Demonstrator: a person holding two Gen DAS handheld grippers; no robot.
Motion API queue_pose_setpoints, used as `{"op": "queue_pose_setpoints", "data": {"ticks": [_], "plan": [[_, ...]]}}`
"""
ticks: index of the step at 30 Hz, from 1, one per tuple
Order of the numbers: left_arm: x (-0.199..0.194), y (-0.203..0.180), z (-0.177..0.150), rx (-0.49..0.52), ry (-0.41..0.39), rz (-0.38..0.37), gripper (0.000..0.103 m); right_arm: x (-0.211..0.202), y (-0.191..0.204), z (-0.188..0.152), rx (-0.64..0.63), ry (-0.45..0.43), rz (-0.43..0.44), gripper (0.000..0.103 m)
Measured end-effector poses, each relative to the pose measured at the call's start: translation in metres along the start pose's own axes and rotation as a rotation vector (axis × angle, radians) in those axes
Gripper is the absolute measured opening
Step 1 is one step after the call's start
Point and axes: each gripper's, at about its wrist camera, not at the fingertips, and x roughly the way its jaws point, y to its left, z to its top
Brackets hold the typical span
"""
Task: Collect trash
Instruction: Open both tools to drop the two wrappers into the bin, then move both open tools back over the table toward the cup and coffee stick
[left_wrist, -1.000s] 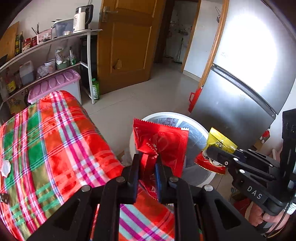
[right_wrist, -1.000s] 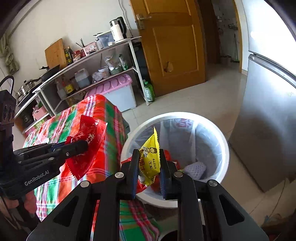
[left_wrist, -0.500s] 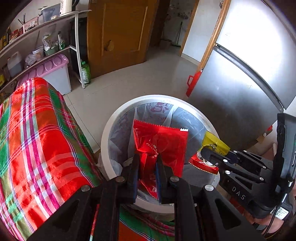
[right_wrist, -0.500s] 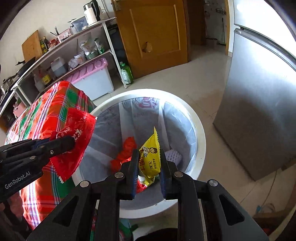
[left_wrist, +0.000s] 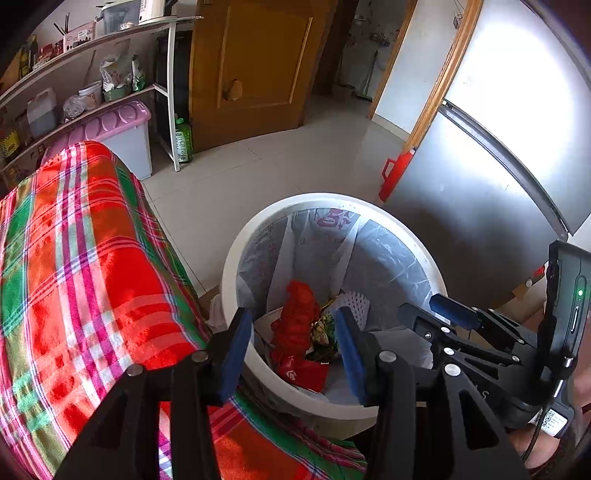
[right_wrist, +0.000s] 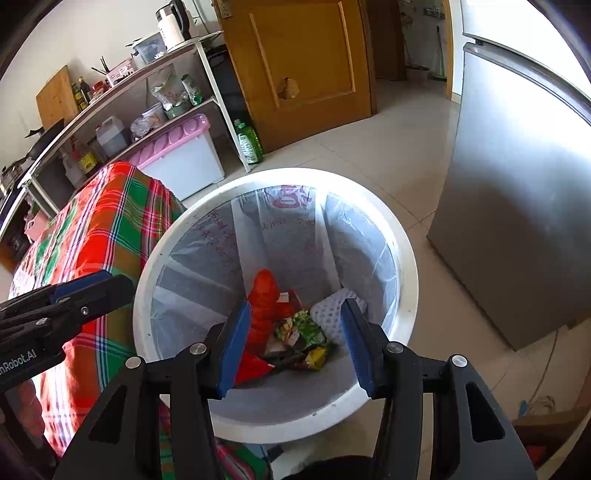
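Left gripper (left_wrist: 293, 345): jaws opening, nothing between them, poised over the near rim of the bin. Right gripper (right_wrist: 295, 341): jaws opening, likewise empty, above the bin's near side.

White bin (right_wrist: 406, 258): on the floor, clear liner inside, just right of the plaid-covered counter (left_wrist: 74, 258).

Trash: red wrapper (left_wrist: 295, 321) and yellow-green wrapper (right_wrist: 301, 332) lie together at the bin's bottom, beside a white foam net (right_wrist: 332, 314).

Steel fridge (left_wrist: 480, 166): right of the bin.
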Motion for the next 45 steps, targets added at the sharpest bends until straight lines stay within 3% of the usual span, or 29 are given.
{"op": "queue_pose_setpoints", "data": {"ticks": [2, 10, 21, 34, 39, 45], "plan": [[-0.01, 0.002, -0.002, 0.007, -0.027, 0.021, 0.066, -0.006, 0.002, 0.0, 0.004, -0.014, 0.008, 0.052], [-0.058, 0.019, -0.013, -0.003, -0.117, 0.079, 0.067, -0.041, 0.019, -0.002, -0.005, -0.096, 0.038, 0.052], [-0.115, 0.06, -0.041, -0.054, -0.197, 0.148, 0.071, -0.073, 0.074, -0.008, -0.104, -0.158, 0.108, 0.052], [-0.164, 0.162, -0.092, -0.25, -0.234, 0.298, 0.077, -0.068, 0.167, -0.012, -0.253, -0.152, 0.225, 0.052], [-0.177, 0.212, -0.111, -0.361, -0.227, 0.349, 0.078, -0.058, 0.205, -0.013, -0.303, -0.131, 0.269, 0.052], [-0.182, 0.257, -0.128, -0.418, -0.2, 0.393, 0.08, -0.044, 0.252, -0.016, -0.379, -0.104, 0.313, 0.052]]}}
